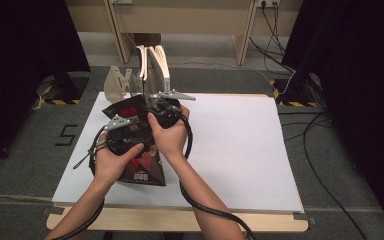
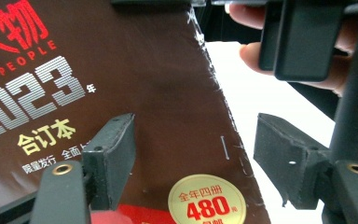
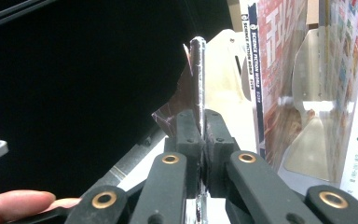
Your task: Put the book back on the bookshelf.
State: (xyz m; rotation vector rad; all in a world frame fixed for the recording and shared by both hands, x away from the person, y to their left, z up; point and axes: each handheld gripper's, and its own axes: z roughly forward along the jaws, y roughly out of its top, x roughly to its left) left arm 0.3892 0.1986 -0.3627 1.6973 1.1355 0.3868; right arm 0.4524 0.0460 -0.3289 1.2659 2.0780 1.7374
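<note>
light: even overhead | backdrop: dark | close views: soft, perhaps slightly blurred

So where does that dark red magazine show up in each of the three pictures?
High view: the dark red magazine is left of centre on the white table, under both hands.
Left gripper view: its cover spreads over the left and centre, between open jaws.
Right gripper view: edge-on at centre, pinched by shut jaws.
Shared landmark: the white table.
</note>
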